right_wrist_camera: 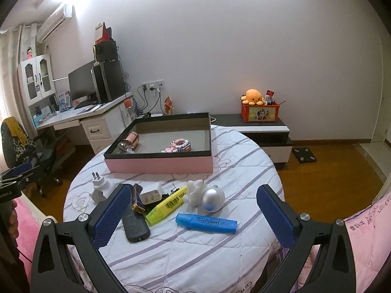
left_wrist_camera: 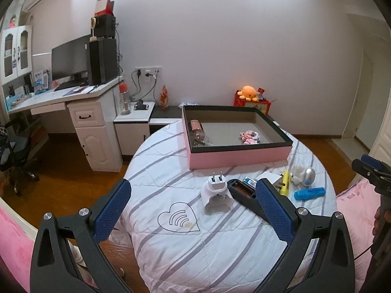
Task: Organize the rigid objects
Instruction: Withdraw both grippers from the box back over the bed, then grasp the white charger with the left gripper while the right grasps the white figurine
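We hold both the left hand-held gripper (left_wrist_camera: 193,195) and right hand-held gripper (right_wrist_camera: 193,201) wide open, empty, above the surface (right_wrist_camera: 195,251); 2 highlighters lie mid-surface. The pink box (right_wrist_camera: 158,164) sits at its far edge.

White quilt (right_wrist_camera: 195,256) with grey-purple stripes; pink box (right_wrist_camera: 158,164), black rim, grey inside. Blue highlighter (right_wrist_camera: 206,222), yellow highlighter (right_wrist_camera: 166,205), black remote (right_wrist_camera: 134,227), white plug adapter (left_wrist_camera: 216,194), silver-white egg toy (right_wrist_camera: 212,199). Gripper pads (right_wrist_camera: 111,216) blue, dotted.
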Available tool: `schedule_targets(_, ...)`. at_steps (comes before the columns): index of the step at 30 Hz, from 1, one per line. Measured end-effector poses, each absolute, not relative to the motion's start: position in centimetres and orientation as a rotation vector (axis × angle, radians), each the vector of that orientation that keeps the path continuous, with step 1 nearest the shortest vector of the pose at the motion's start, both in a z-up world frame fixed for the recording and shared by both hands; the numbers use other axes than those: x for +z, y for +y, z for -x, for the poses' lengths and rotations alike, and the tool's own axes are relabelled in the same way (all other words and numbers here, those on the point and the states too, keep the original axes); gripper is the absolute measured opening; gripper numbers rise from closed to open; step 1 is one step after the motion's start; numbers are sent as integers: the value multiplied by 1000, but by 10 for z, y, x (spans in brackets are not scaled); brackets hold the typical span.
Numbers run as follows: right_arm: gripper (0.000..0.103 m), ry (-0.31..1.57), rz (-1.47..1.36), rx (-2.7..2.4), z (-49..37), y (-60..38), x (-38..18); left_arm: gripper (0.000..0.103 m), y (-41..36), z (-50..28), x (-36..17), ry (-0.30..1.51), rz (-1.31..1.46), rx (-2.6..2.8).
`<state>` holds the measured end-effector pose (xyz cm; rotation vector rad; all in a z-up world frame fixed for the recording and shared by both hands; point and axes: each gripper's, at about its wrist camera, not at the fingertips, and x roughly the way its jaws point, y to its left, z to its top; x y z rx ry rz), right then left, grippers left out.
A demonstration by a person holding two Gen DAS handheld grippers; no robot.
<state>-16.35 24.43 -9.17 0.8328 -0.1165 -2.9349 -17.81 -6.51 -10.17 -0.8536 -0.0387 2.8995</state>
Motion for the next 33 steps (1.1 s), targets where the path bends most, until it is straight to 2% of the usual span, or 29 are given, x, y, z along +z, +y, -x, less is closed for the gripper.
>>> schedule_targets(22,103,-188,-1061,-2856,208,263,-148,103,-27,226,-152,3,1048,2783)
schedule_targets(28,103,-193,-1110,-2835,217,269,-161,103,25,229,-157,187,992,2716)
schedule_targets(33,103,-203,-1132,-2829,220,278,-167,102,62,239,-164,240,987,2682)
